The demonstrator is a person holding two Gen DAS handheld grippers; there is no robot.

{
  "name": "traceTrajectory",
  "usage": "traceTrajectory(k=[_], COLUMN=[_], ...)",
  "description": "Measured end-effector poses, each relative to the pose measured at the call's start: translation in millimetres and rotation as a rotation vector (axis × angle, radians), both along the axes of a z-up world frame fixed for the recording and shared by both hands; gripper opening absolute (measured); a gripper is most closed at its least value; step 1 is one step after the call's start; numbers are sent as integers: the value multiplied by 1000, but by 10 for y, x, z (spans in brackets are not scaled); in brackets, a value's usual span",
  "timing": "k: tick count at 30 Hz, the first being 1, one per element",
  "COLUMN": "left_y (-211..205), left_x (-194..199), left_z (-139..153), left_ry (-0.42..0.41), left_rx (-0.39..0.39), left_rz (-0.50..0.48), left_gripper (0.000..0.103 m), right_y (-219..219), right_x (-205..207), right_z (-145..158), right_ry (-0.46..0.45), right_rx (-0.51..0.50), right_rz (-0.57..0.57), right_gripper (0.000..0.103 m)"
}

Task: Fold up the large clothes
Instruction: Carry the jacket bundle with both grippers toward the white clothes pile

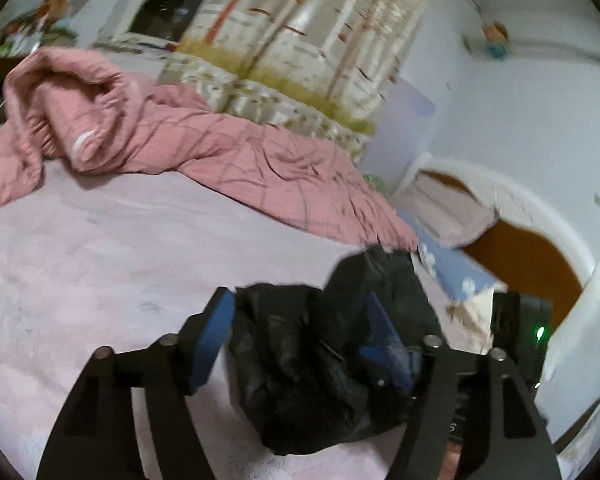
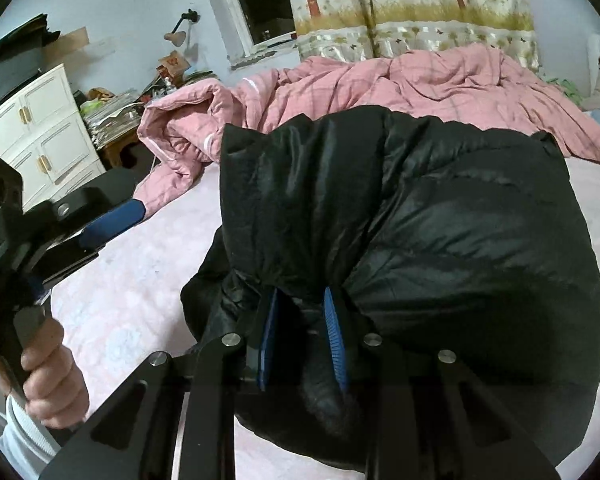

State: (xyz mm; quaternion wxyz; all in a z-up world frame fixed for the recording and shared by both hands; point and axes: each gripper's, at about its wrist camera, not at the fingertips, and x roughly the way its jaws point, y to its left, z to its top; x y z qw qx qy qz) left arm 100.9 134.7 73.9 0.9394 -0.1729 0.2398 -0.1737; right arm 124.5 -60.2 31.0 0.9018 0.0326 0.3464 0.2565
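On the pale pink bedsheet (image 2: pixel 148 280) lies a puffy black quilted jacket (image 2: pixel 440 240), the right gripper (image 2: pixel 304 340) pinching its fabric while the left gripper (image 1: pixel 300 344) spreads wide around a bunched fold.

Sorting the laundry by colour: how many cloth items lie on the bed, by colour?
Black: 1, the jacket
Pink: 1, the quilt
Total: 2, on the bed
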Motion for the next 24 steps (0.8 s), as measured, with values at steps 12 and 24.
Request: traceTrajectory(k=[12,24], left_y=[-130,-38], left_x=[302,559], left_z=[-283,-627], left_ry=[141,323], left_rx=[-40,90], left_rz=[-53,120], left_gripper=[87,87], right_y=[5,-71], right_x=[-219,-422], right_z=[-17,138], right_ry=[-40,-87], right_rx=[-61,-94], right_rz=[-37,-131], right_gripper=[28,70])
